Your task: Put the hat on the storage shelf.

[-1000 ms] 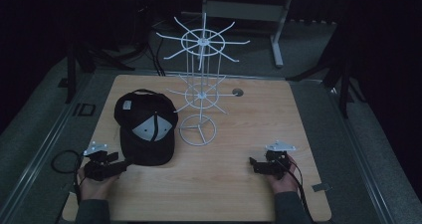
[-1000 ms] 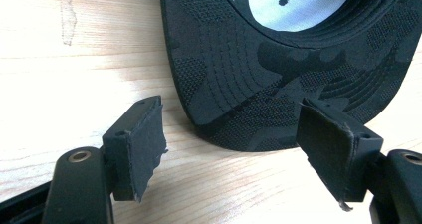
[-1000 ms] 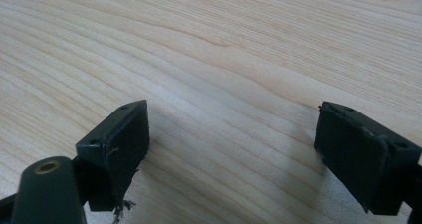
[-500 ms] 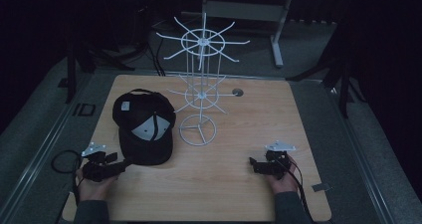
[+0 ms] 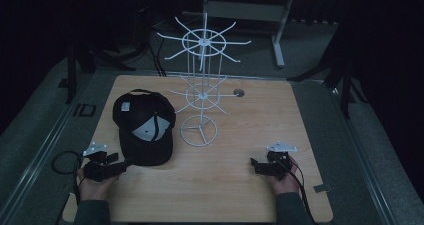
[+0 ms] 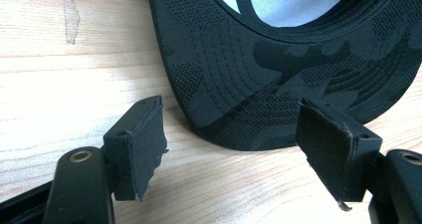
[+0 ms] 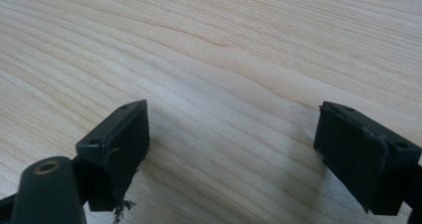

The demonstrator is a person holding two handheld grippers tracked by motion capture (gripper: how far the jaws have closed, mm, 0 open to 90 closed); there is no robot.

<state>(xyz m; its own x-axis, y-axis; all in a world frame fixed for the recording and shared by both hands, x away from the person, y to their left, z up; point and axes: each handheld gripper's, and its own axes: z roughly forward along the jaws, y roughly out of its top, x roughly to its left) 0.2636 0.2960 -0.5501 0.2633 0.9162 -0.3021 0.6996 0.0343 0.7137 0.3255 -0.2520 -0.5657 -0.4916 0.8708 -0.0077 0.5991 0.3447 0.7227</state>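
Nearest, at seven o'clock: left gripper point(image 6: 231, 149) spread wide, jaws flanking the brim tip of a black cap point(image 5: 144, 127), unclamped. Patterned under-brim, grey lining, crown-down at ten o'clock. At five o'clock, right gripper point(image 7: 231, 157) wide over bare table point(image 5: 240, 185). Beyond, white wire rack point(image 5: 200, 130) at twelve.

The left gripper point(image 5: 117, 166) lies low at the near left, held in the person's left hand point(image 5: 93, 185), pointing right and slightly away. Its jaws stand wide apart, with nothing clamped between them. The right gripper point(image 5: 254, 165) sits at the near right in the right hand point(image 5: 282, 177), pointing left, jaws likewise spread wide. Both forearms come in from the near edge.
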